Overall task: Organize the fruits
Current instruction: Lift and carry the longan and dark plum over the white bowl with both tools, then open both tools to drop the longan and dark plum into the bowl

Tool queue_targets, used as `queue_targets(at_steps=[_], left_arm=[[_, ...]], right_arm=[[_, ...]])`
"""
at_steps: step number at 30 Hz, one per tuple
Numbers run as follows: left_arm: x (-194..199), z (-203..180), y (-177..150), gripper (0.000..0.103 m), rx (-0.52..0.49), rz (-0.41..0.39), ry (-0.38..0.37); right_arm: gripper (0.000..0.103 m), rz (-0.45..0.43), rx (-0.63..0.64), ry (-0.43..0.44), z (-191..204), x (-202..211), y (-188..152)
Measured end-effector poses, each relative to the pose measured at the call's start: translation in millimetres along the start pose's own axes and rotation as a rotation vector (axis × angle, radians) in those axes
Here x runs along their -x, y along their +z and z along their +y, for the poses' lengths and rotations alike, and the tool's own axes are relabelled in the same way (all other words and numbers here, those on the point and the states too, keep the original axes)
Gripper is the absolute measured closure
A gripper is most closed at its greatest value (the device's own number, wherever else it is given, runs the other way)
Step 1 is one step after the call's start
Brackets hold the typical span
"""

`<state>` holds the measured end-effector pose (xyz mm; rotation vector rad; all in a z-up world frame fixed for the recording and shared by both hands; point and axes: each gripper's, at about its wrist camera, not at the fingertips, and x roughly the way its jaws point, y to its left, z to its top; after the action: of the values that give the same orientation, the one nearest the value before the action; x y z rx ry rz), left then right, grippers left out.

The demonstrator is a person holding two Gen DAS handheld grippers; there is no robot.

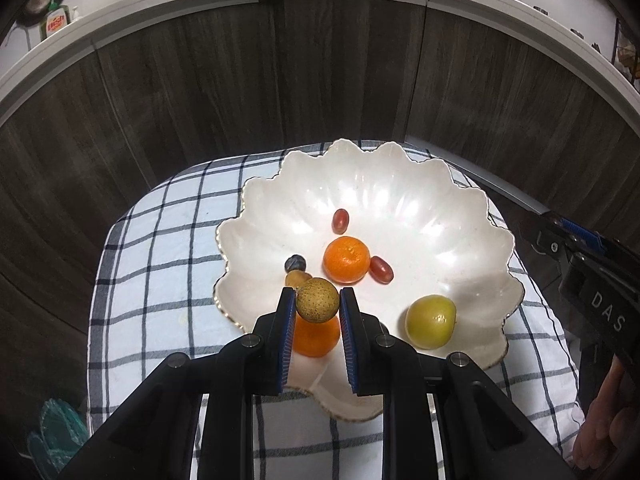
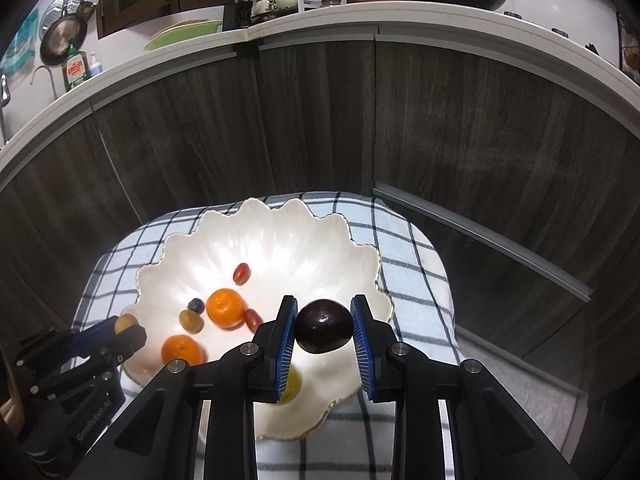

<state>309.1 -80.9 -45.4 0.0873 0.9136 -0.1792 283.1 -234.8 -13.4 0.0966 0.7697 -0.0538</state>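
The left gripper (image 1: 318,304) pinches a speckled tan longan (image 1: 317,300) above the near-left rim of the scalloped white bowl (image 1: 460,208), and the right gripper (image 2: 324,326) pinches a dark plum (image 2: 323,326) above the bowl's right side. The bowl sits on a checked cloth (image 1: 160,260) beside dark cabinet doors (image 1: 180,92), its far half bare. Only the left view shows the yellow-green fruit (image 1: 431,321) whole.
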Motion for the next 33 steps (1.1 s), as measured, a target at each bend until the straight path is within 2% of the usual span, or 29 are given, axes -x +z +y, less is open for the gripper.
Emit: queue_targets(at_steps=[13, 24, 31, 32, 33], left_arm=[[-29.6, -19.4, 11.2, 0.08, -0.027, 0.025, -0.017], [-44.7, -26.0, 12.0, 0.08, -0.036, 0.039, -0.02], [-44.3, -26.2, 12.5, 0.054, -0.049, 0.026, -0.001], [-43.7, -25.3, 12.7, 0.052, -0.047, 0.023, 0.001], [-43.2, -24.5, 13.1, 0.051, -0.046, 0.023, 0.004]], right_arm=[[0.074, 0.058, 0.001, 0.017, -10.8, -36.7, 15.3], [0.074, 0.095, 0.001, 0.02, -18.2, -57.0, 14.1], [0.072, 0.124, 0.015, 0.023, -16.4, -65.3, 11.1], [0.063, 0.128, 0.014, 0.02, -16.7, -66.5, 10.8], [0.049, 0.13, 0.011, 0.017, -17.4, -66.7, 10.5]])
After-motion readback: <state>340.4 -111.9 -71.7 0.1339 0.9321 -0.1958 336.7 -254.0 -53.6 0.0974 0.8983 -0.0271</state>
